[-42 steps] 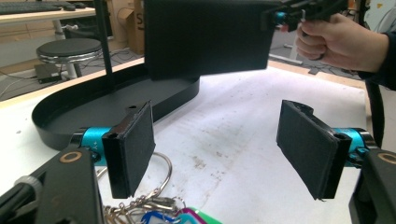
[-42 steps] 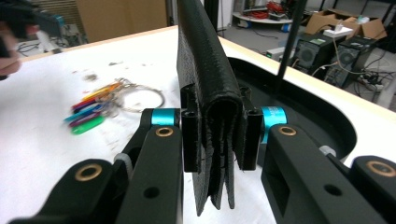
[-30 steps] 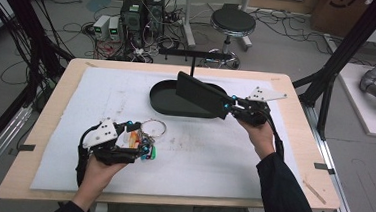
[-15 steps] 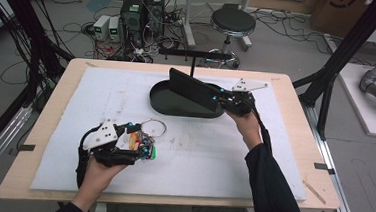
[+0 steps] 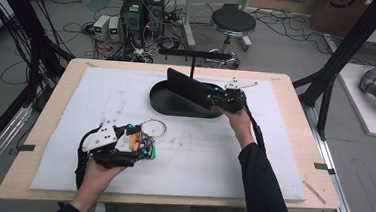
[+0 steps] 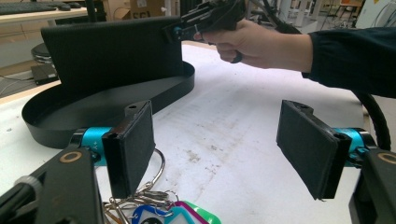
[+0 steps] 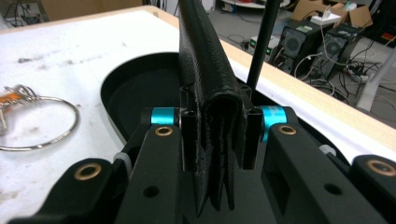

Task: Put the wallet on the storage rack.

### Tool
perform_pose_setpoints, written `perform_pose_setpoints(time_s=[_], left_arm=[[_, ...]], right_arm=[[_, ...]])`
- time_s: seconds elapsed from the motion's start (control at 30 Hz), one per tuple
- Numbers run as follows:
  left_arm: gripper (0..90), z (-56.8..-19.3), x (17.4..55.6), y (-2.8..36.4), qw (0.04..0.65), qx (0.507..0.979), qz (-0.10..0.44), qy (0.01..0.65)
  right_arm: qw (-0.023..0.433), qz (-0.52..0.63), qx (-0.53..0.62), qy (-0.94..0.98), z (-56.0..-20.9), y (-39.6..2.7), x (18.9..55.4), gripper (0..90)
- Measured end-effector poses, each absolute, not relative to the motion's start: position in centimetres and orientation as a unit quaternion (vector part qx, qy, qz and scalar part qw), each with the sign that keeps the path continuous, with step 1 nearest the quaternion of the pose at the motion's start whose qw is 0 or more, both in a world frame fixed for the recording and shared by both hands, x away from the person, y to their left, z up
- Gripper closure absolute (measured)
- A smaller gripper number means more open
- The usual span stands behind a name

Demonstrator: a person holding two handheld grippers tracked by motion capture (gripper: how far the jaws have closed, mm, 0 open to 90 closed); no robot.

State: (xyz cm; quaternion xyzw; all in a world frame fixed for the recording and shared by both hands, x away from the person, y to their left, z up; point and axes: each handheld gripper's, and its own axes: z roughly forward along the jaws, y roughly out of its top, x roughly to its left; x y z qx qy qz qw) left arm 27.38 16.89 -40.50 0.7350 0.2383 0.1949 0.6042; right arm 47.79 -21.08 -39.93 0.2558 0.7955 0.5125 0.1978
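We reach our right arm forward across the desk (image 5: 282, 157), wrist level, the right gripper (image 5: 215, 99) pointing left with its fingers (image 7: 189, 135) pinching a black wallet (image 5: 187, 87) held on edge over the tray (image 5: 176, 107). Our left hand (image 5: 102, 166) rests low near the front edge; the left gripper (image 5: 140, 147) has its fingers (image 6: 130, 147) spread above the keys (image 5: 143, 142).
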Motion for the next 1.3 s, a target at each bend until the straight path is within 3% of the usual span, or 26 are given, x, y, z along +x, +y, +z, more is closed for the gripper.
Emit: perform_pose_setpoints(time_s=[0.87, 1.0, 1.3], left_arm=[[27.6, -40.6, 27.2, 17.0, 0.602, 0.737, 0.194, 0.237], [27.6, -40.7, 27.3, 16.9, 0.602, 0.738, 0.193, 0.237], [27.6, -40.8, 27.5, 17.0, 0.596, 0.743, 0.193, 0.235]], right_arm=[[0.199, 0.470, 0.272, 0.816, -41.6, -21.7, 48.9, 72.1], [0.202, 0.461, 0.284, 0.816, -41.5, -21.7, 48.8, 66.7], [0.220, 0.473, 0.306, 0.796, -39.2, -22.8, 47.3, 42.5]])
